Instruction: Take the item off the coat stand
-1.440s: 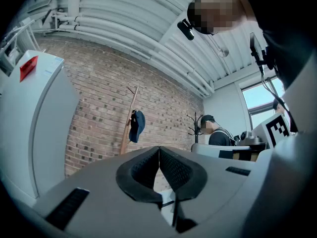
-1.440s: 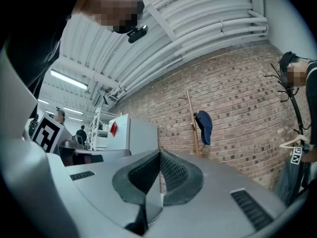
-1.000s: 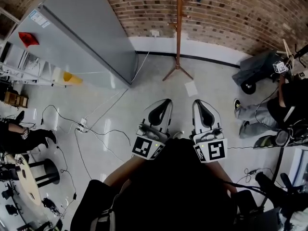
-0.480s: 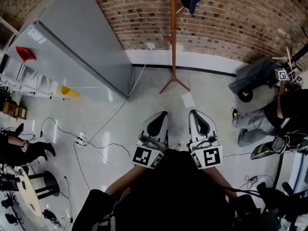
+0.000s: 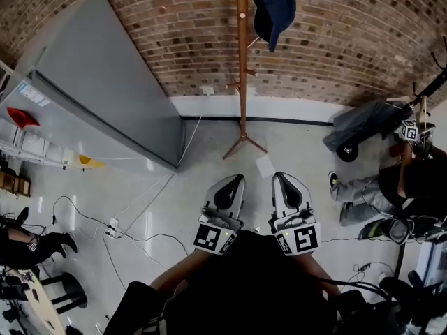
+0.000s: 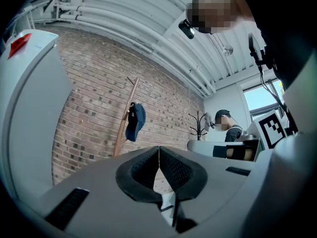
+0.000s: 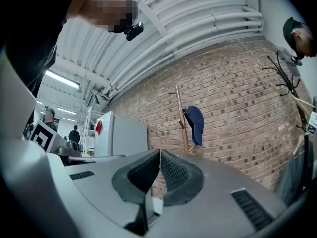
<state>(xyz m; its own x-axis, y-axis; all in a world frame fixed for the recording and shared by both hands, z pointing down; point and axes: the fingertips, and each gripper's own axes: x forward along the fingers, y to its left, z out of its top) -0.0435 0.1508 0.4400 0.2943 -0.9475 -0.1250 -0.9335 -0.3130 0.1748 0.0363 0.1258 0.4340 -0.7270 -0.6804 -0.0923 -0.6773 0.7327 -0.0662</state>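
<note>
Facing wall (image 5: 349, 40): brick; more of it shows than a second ago.
Grey cabinet (image 5: 105, 96): left of the stand, against the wall; has slid down-left in the head view.
Coat stand (image 5: 242, 82): wooden pole on splayed feet at the wall's foot, well ahead of both grippers.
Cap (image 5: 274, 5): dark blue, on an upper peg right of the pole; earlier cut off, now whole.
Left gripper (image 5: 236, 180): fingers pressed together, pad to pad.
Right gripper (image 5: 279, 179): likewise.
White sheet (image 5: 265, 166): on the floor between grippers and stand.
</note>
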